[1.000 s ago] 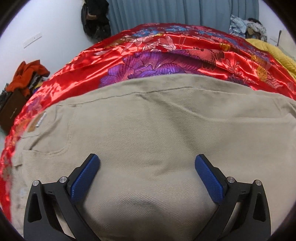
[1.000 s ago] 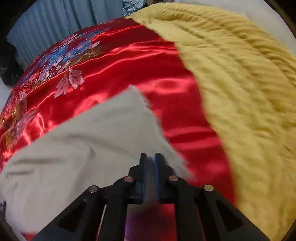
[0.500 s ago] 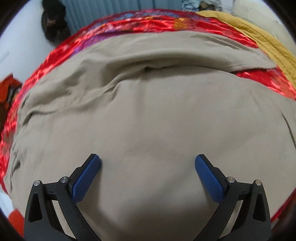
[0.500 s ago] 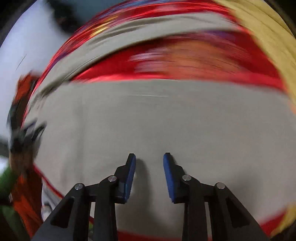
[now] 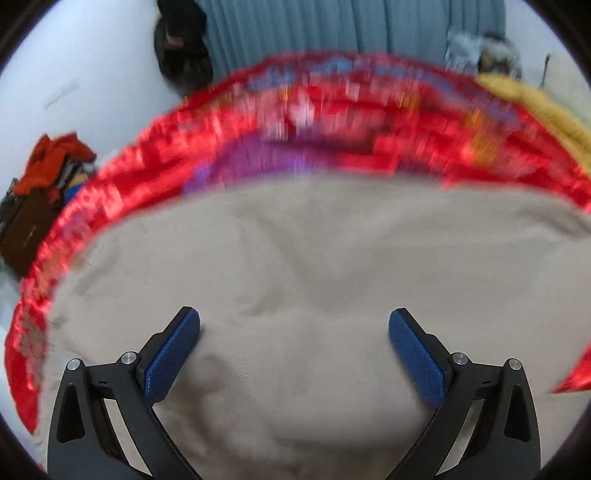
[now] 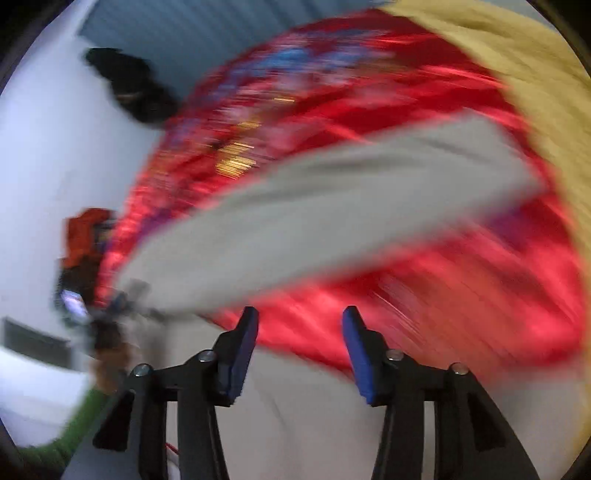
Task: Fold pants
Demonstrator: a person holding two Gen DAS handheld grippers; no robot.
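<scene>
The beige pants (image 5: 314, 266) lie spread on a red floral satin bedcover (image 5: 332, 122). My left gripper (image 5: 294, 332) is open wide just above the beige cloth and holds nothing. In the right wrist view the pants (image 6: 314, 206) show as a blurred band across the cover, with more beige cloth under the tool. My right gripper (image 6: 299, 328) is open and empty above the red cover (image 6: 461, 295). Both views are blurred by motion.
A yellow knitted blanket (image 5: 546, 110) lies on the bed's right side and also shows in the right wrist view (image 6: 517, 55). A pile of orange clothes on a brown box (image 5: 40, 192) stands at the left. Blue curtains (image 5: 351, 29) hang behind.
My right gripper has opened and let go of the pants leg, then swung away from it. My left gripper stays open over the pants; the view has tilted back up.
</scene>
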